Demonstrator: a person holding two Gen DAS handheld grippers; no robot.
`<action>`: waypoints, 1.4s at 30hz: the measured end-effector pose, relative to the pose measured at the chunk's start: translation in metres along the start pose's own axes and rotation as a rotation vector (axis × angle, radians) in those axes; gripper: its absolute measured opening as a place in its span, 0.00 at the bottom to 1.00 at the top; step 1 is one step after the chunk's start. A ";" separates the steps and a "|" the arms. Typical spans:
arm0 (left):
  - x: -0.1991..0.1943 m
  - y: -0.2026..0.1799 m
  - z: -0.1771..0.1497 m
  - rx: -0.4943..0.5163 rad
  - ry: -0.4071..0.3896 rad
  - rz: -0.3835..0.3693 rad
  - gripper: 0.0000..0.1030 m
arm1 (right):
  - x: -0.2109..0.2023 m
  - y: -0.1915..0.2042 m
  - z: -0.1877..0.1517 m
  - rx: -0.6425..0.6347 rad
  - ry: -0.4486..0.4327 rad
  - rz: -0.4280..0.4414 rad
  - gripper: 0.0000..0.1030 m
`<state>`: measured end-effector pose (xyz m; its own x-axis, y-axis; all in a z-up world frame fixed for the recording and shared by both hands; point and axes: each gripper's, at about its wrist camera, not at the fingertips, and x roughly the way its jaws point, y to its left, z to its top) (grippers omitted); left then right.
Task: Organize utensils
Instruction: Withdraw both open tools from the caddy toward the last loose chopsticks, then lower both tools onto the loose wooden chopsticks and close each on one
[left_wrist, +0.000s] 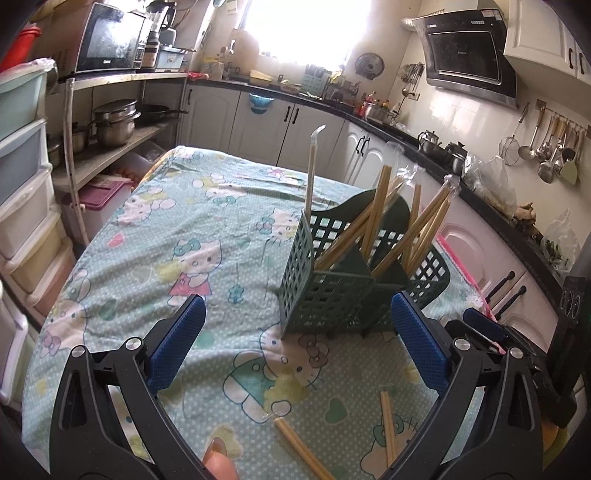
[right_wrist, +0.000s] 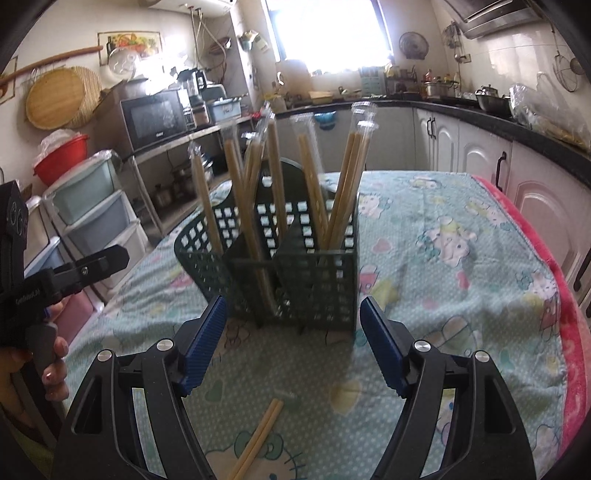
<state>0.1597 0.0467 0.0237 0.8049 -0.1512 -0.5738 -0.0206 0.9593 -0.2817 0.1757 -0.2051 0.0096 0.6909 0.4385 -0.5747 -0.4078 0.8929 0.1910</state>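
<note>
1. You face a bright window above the dark counter.
2. Left of the window, a microwave tops a metal shelf.
3. Right of the window hangs a range hood.

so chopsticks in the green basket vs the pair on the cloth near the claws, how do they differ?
The chopsticks in the basket stand on end and lean against the green basket; the loose pair lies flat on the cloth. The basket ones sit in several bundles fanned apart, with clear wrapper tips showing on top; the loose pair is one bundle with both sticks side by side, its wrapper hard to tell. Both are the same pale bamboo colour and slender shape.
</note>
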 end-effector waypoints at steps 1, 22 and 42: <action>0.000 0.001 -0.002 -0.002 0.005 0.003 0.90 | 0.001 0.001 -0.002 -0.003 0.010 0.001 0.70; 0.011 0.015 -0.047 -0.031 0.145 -0.010 0.72 | 0.022 0.010 -0.039 -0.043 0.176 0.031 0.59; 0.039 0.018 -0.097 -0.107 0.392 -0.150 0.38 | 0.066 0.020 -0.064 -0.091 0.335 -0.008 0.33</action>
<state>0.1332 0.0348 -0.0789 0.5183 -0.3862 -0.7630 0.0015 0.8926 -0.4508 0.1745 -0.1646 -0.0755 0.4665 0.3603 -0.8078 -0.4655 0.8766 0.1222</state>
